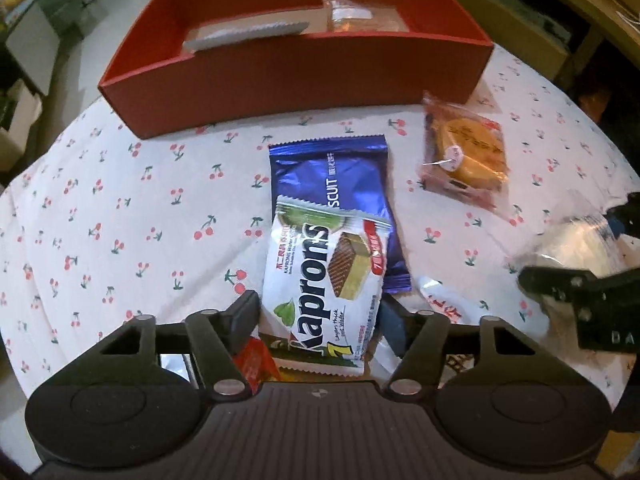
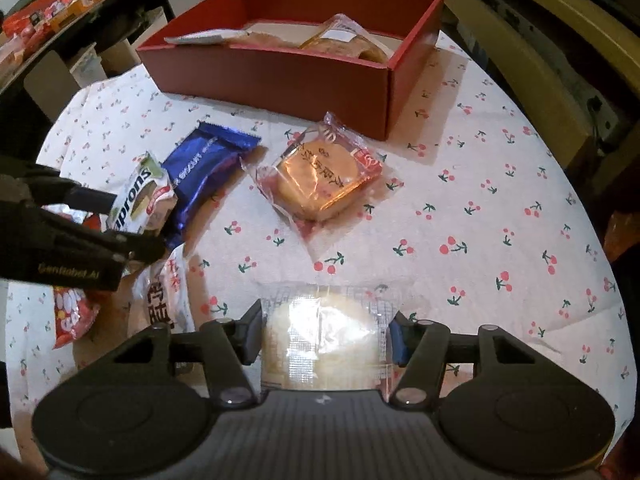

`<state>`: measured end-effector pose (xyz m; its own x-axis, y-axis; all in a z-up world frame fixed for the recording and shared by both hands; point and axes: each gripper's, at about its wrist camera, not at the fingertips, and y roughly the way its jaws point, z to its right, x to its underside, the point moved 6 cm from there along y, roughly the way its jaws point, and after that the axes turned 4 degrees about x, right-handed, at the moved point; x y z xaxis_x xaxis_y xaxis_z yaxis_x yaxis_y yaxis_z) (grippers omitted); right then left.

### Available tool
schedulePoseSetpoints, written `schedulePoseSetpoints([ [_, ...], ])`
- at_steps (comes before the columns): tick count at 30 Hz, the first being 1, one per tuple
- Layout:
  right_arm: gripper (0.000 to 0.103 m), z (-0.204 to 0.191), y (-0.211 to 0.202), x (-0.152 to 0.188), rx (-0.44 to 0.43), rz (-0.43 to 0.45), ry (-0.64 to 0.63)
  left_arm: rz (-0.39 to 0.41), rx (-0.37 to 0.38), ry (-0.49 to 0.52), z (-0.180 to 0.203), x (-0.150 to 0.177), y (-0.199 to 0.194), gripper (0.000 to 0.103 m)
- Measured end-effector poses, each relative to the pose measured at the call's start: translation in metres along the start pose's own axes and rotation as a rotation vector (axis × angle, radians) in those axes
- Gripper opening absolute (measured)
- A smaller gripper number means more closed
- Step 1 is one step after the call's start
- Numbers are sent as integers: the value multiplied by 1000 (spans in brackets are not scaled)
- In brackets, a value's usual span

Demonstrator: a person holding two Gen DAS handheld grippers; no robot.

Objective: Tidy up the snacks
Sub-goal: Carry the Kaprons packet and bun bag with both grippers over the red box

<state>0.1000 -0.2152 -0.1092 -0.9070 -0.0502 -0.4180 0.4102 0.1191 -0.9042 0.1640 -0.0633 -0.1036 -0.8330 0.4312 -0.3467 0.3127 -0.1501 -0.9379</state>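
A white Kaprons wafer pack (image 1: 320, 280) sits between the pads of my left gripper (image 1: 318, 316), which is shut on it; the pack overlaps a blue biscuit pack (image 1: 328, 172) lying on the cherry-print cloth. From the right wrist view, the left gripper (image 2: 128, 216) grips that wafer pack (image 2: 138, 196) beside the blue pack (image 2: 208, 164). My right gripper (image 2: 324, 332) is shut on a pale round pastry in clear wrap (image 2: 320, 336). An orange pastry in clear-and-red wrap (image 2: 320, 176) lies on the cloth ahead. The red box (image 2: 272, 76) at the back holds a few packs.
A white pack with red characters (image 2: 168, 296) and a red candy bag (image 2: 72, 312) lie near the left gripper. A side shelf with snacks (image 2: 60, 4) stands at the far left. Wooden furniture (image 2: 540, 60) rises beyond the table's right edge.
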Motion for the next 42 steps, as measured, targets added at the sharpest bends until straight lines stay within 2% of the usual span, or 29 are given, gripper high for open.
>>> schedulePoseSetpoints([
  [2,81,-2,0,1,7,1,-15,9,-17,4,0,0,1,80],
  [5,86,-6,3,0,9,-3,-34,9,-17,-18,-2,-2,3,83],
  [7,85,-10,3,1,31,2,-49,8,-7,-38,-2,-3,4,78],
  [8,76,-11,2,2,44,4,-59,10,0,-43,-1,-3,3,71],
  [14,74,-8,-6,10,90,35,-52,17,-9,-52,7,4,-4,67],
  [28,74,-5,-33,-5,25,134,41,101,55,-120,8,-1,-35,67],
  [42,74,-4,-41,-25,-17,178,86,166,114,-146,11,-16,-53,67],
])
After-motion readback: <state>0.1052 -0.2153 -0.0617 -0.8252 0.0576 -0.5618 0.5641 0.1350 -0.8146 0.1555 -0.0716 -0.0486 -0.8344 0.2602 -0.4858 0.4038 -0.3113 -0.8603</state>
